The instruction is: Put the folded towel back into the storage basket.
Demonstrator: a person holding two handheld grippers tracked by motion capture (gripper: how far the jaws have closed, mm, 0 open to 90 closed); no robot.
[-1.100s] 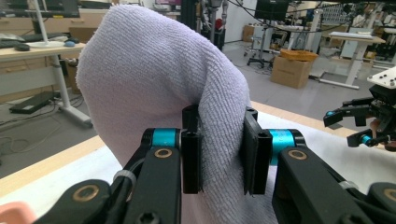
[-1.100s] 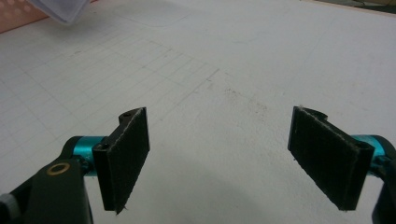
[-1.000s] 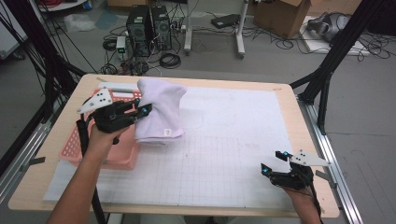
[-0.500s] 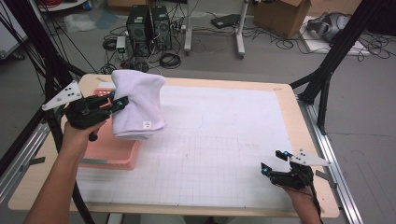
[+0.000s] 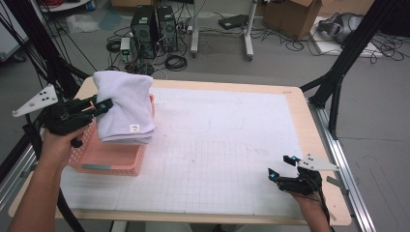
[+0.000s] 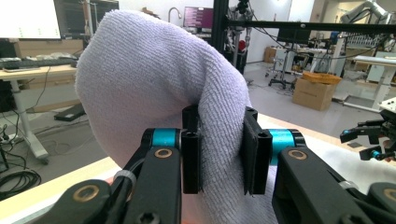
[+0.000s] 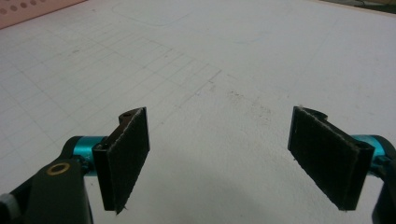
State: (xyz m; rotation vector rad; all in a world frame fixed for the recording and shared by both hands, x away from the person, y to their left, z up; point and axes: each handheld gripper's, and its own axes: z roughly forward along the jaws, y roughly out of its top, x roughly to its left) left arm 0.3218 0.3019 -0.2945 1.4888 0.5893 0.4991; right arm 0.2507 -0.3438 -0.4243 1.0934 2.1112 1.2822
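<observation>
The left gripper (image 5: 99, 105) pinches a folded white towel (image 5: 124, 105) between its jaws, which close narrowly on a thick fold of the cloth, as the left gripper view shows with the pile bulging over both pads (image 6: 254, 156). The towel hangs above the pink basket (image 5: 109, 157) at the table's (image 5: 232, 92) left edge, its lower folds level with or just inside the basket's rim; whether it rests on anything there cannot be told. Gripping the bundle at its side likely keeps the folds stacked, so the towel can go into or come out of the basket as one piece. The right gripper (image 5: 282, 167) sits low near the right front corner of the gridded mat (image 5: 227, 159), well apart from the towel, its jaws wide and empty, probably parked clear of the work.
</observation>
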